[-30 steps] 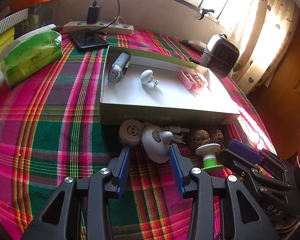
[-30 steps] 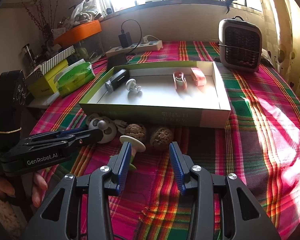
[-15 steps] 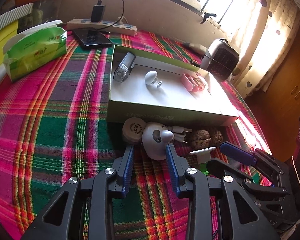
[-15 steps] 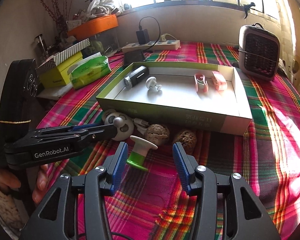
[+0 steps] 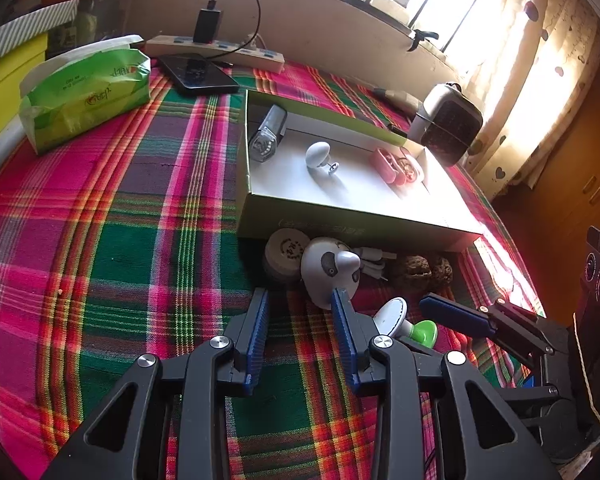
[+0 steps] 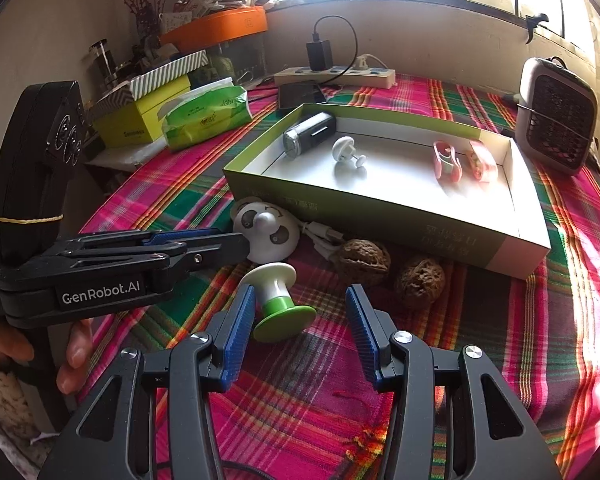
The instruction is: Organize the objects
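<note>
Left gripper (image 5: 300, 312) narrowed from a second ago, jaws apart on bare plaid cloth just short of the panda gadget (image 5: 330, 270), right gripper (image 6: 300, 320) widened, jaws apart astride the tipped green-and-white spool (image 6: 278, 300), unpressed, before the box (image 6: 380, 224)

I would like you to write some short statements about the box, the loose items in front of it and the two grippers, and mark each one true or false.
1. The open box holds two pink clips. True.
2. The two walnuts lie inside the box. False: they lie on the tablecloth in front of it.
3. The right gripper is shut on the green and white knob. False: the knob lies by one finger, unclamped.
4. The left gripper holds nothing. True.
5. A phone lies inside the box. False: it lies behind it, by the power strip.
</note>
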A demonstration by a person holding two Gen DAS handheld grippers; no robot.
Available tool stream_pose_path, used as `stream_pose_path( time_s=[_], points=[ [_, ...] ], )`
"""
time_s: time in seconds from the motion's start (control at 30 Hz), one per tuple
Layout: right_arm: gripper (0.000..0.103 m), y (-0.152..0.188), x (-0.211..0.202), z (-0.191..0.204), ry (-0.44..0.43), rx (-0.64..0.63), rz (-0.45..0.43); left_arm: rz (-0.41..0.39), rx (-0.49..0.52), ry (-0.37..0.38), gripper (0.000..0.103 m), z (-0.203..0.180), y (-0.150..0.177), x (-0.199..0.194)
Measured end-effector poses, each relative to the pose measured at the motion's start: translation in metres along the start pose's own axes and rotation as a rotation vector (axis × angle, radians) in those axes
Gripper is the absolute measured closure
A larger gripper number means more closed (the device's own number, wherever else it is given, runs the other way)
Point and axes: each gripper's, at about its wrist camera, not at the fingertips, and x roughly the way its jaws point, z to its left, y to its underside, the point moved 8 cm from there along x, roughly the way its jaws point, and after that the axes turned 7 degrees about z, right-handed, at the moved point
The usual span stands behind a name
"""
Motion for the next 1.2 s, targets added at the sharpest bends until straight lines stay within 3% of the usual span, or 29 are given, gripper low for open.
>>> stream_pose_path(
  time_s=[0.6,0.77,1.2],
  points=[
    [0.055,-0.005,0.015,0.009,0.006,-0.036,0.041,0.005,-0.002,0.026,0.073,-0.001,0.0,-0.002],
    [0.062,-0.004,0.013,0.006,0.013,-0.029,0.039,-0.005,0.017,0.03,0.072,-0.005,-0.002,-0.005],
    [0.062,0.0,0.005,-0.008,0.05,-0.007,0.02,0.023,0.034,-0.006,0.072,-0.018,-0.011,0.005]
  ],
)
